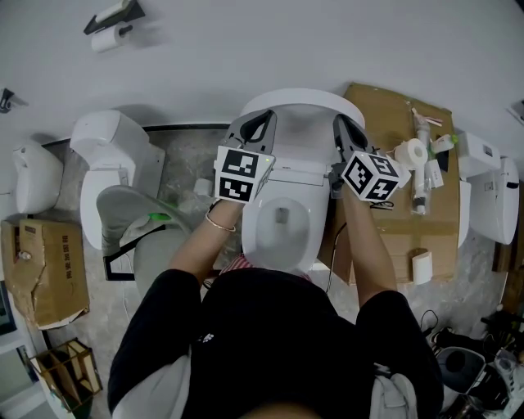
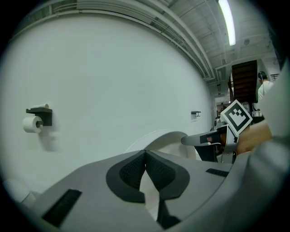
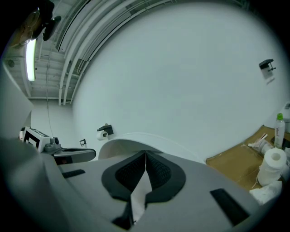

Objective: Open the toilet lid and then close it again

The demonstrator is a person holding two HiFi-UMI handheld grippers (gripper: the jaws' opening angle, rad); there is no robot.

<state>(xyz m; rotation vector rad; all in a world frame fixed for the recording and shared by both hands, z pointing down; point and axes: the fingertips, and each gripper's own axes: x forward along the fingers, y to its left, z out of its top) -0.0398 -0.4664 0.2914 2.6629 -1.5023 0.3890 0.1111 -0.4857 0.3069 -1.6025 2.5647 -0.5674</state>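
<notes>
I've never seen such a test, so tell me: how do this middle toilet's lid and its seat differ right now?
The lid stands raised at the back; the seat lies flat on the bowl. The lid is a solid shell, the seat a ring with an opening. The left tongs and right tongs, both shut, point at the lid, not the seat. Both are white.

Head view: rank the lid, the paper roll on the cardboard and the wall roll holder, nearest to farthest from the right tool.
1. Lid, just left of the right tool.
2. Paper roll, on the cardboard to its right.
3. Wall roll holder, far upper left.
</notes>
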